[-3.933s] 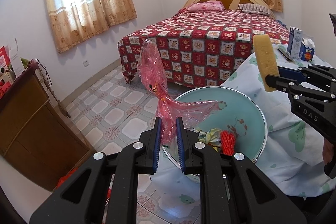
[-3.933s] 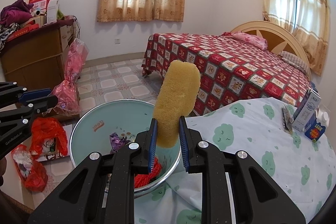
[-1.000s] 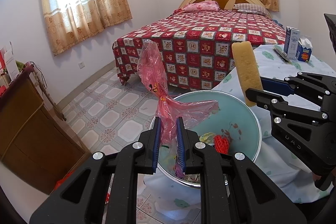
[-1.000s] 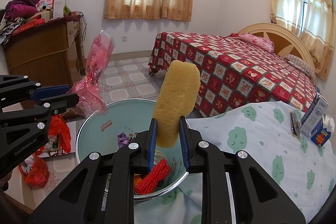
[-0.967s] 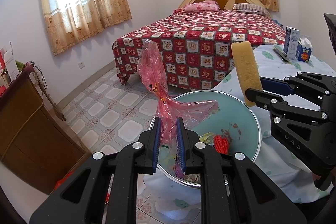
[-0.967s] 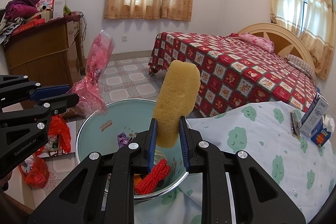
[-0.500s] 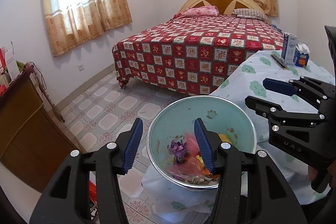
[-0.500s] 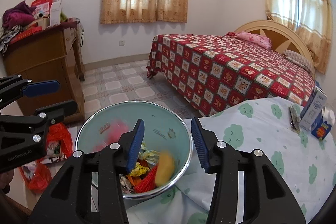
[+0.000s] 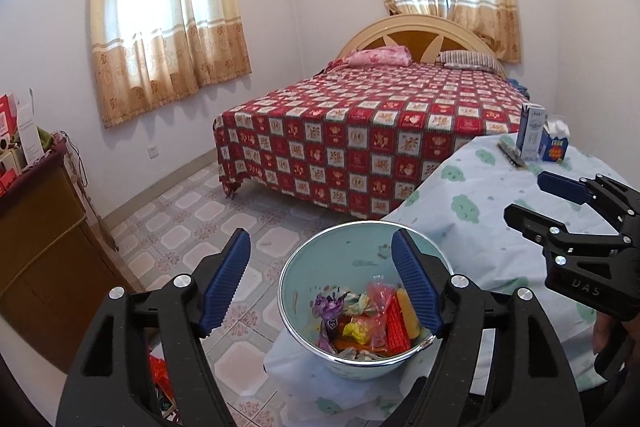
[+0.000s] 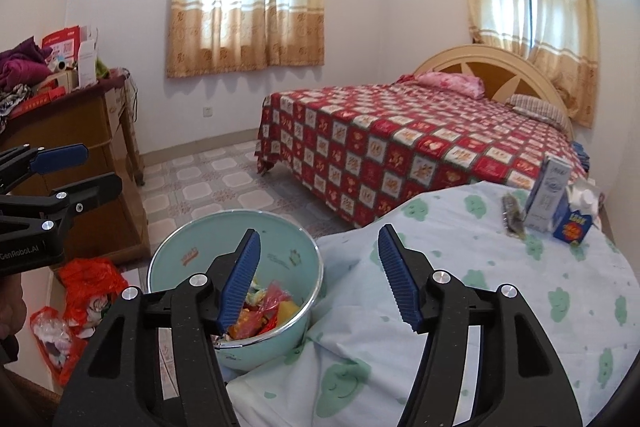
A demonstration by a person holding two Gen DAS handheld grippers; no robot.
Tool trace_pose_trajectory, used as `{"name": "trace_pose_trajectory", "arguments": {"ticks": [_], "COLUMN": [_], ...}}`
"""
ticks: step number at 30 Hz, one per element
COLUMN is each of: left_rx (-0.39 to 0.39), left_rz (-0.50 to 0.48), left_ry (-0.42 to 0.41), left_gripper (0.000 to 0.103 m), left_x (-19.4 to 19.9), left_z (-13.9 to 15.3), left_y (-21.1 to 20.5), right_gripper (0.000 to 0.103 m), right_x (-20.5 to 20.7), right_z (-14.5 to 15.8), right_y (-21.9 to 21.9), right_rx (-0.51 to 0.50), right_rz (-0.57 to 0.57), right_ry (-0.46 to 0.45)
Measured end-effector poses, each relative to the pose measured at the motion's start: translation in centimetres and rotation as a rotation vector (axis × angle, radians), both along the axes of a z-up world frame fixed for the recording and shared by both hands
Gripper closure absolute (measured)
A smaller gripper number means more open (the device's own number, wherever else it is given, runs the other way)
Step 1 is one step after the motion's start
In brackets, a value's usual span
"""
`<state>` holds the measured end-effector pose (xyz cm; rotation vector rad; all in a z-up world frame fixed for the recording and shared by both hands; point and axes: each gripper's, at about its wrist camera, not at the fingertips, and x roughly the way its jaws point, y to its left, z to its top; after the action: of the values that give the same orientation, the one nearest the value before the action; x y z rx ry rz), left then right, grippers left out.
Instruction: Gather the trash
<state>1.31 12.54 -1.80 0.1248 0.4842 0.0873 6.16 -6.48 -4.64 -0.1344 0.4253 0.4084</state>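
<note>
At the far left of your right-wrist view stands the wooden cabinet [image 10: 80, 163], its top piled with boxes and clothes, and red plastic bags [image 10: 86, 283] lie on the floor at its foot, lower left. Your left gripper [image 9: 320, 283] sits low in the centre of its own view, jaws spreading apart with nothing between the pads; through the gap you look down into the pale green bucket [image 9: 340, 259]. The trash [image 9: 366, 319] lies heaped in the bottom of it: a pink bag, a yellow sponge, a red net and bright wrappers. Your right gripper [image 10: 318, 275] is also opening and empty, its left pad over the bucket's mouth. Right of the bucket spreads the cloud-print tablecloth [image 10: 480, 267], with a milk carton [image 10: 548, 193] near the right edge.
</note>
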Motion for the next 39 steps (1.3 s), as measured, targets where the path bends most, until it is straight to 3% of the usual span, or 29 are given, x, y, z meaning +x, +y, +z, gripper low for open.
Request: {"name": "trace_pose_trajectory", "arguments": {"ticks": [39], "left_rx": [0.003], "left_rz": [0.025], "left_ry": [-0.03], "left_gripper": [0.016], "left_x": [-0.2], "left_z": [0.7], "left_y": [0.7], "right_gripper": [0.034], "right_x": [-0.9], "right_z": [1.5], "right_y": [-0.8], "right_rx": [0.009], "right_rz": [-0.029], "right_ry": [-0.034]}}
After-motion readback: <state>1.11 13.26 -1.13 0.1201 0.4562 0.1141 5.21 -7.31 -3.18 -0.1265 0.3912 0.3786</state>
